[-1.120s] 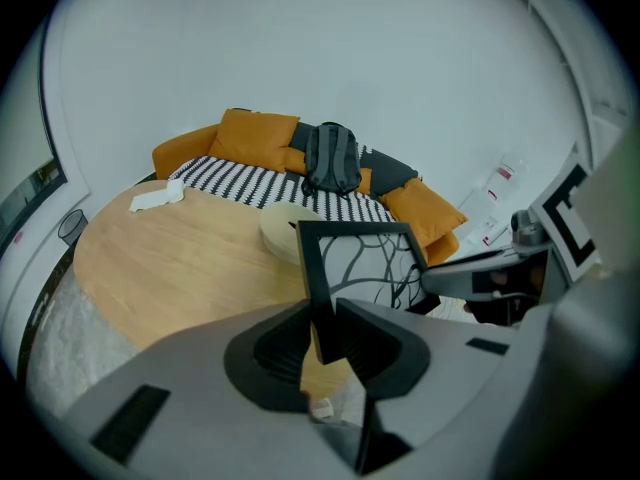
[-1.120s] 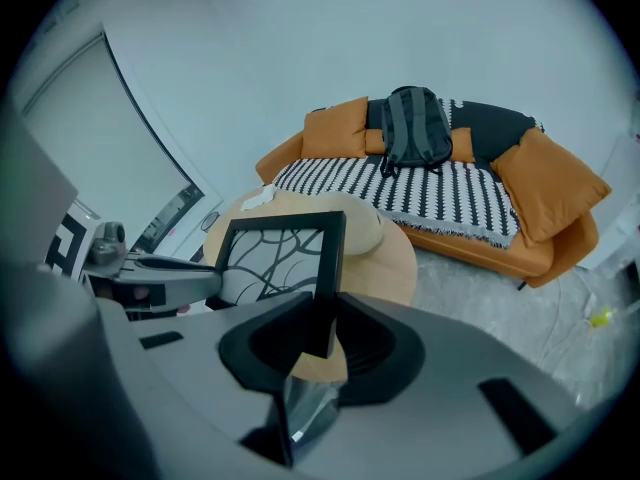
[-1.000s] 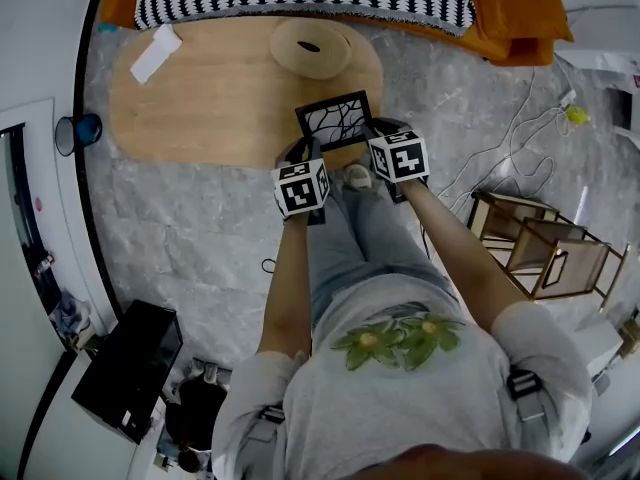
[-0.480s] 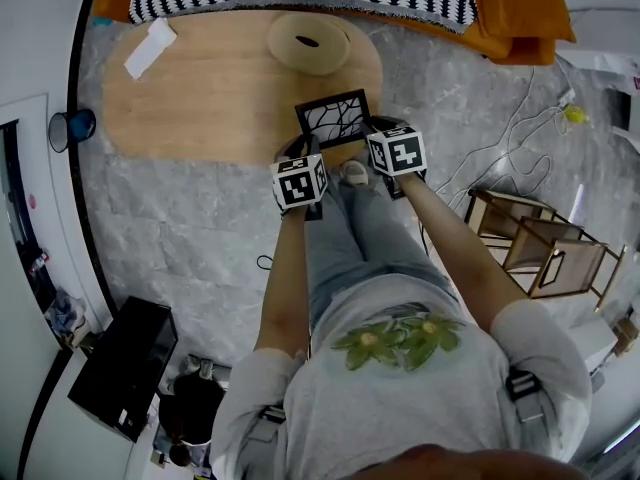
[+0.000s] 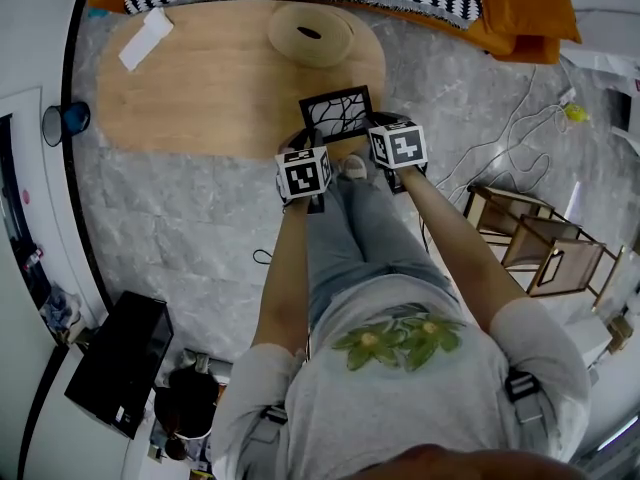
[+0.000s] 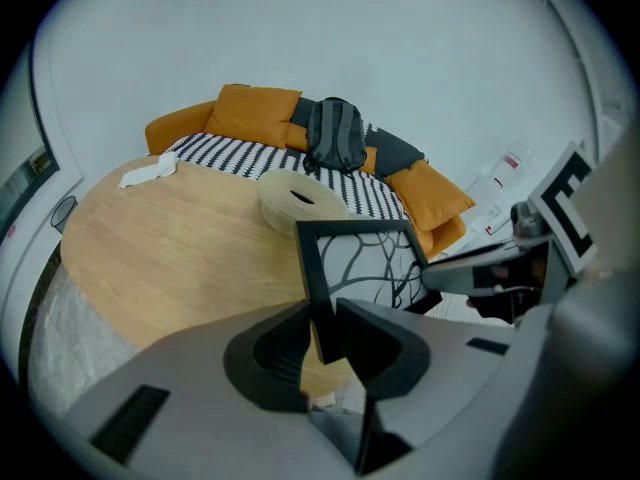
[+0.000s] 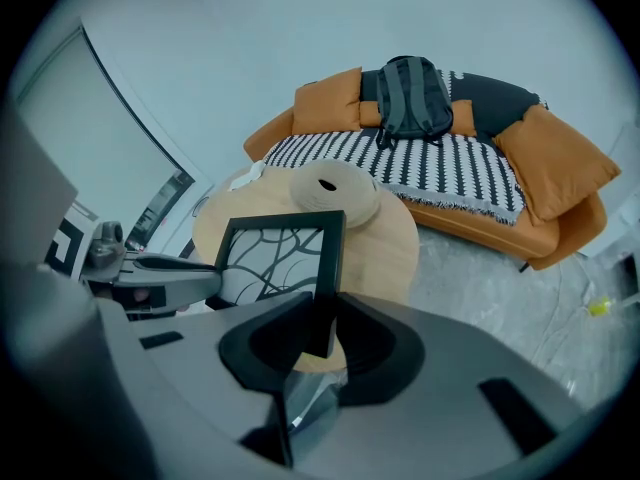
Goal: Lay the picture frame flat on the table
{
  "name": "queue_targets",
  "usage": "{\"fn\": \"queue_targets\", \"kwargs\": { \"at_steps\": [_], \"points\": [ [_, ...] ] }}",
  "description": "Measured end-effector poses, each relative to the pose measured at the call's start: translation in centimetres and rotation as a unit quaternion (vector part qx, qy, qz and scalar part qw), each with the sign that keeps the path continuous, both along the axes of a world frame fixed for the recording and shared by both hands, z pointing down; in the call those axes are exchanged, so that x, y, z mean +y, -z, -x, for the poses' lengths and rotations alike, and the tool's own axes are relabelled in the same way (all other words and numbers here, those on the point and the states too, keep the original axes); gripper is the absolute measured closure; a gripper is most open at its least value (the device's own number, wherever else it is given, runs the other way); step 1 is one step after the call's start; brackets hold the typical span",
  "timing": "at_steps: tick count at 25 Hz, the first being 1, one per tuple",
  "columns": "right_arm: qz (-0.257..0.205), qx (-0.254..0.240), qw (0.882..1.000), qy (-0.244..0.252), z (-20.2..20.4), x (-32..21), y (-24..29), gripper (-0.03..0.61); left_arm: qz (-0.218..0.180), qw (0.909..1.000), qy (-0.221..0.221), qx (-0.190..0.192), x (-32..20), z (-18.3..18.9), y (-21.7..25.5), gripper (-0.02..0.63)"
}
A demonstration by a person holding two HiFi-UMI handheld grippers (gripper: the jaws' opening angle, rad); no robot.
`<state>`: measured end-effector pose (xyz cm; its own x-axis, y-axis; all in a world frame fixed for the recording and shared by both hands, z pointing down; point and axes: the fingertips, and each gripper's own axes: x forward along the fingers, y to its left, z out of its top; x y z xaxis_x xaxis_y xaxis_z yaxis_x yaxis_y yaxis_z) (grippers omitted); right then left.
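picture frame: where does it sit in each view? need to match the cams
Head view: picture frame upper centre, by the near edge of the wooden table.
Left gripper view: centre, its left edge clamped in the jaws.
Right gripper view: left of centre, its right edge clamped in the jaws.
Shared landmark: round beige container on the table behind the frame.

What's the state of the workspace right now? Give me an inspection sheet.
Surface: oval wooden table.
Job's things: picture frame tilted up over the table's near edge, not flat.
Clutter: round woven basket; white cloth.
Grippers: left gripper and right gripper each clamp one side of the frame.
Cables: white cable on the floor, right.
Surroundings: orange sofa, backpack, wooden stool.
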<state>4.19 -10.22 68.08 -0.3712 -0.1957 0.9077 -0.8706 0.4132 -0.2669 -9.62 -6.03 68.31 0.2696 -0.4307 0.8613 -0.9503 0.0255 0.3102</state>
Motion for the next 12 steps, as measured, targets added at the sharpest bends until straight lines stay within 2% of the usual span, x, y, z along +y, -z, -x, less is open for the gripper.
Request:
{"fn": "queue_targets", "kwargs": {
  "at_steps": [12],
  "points": [
    [0.018,-0.002,1.0,-0.002,0.6,-0.1,-3.3,0.497,0.025,0.9996,-0.01,-0.003,-0.2,0.5,-3.2,0.518]
  ]
}}
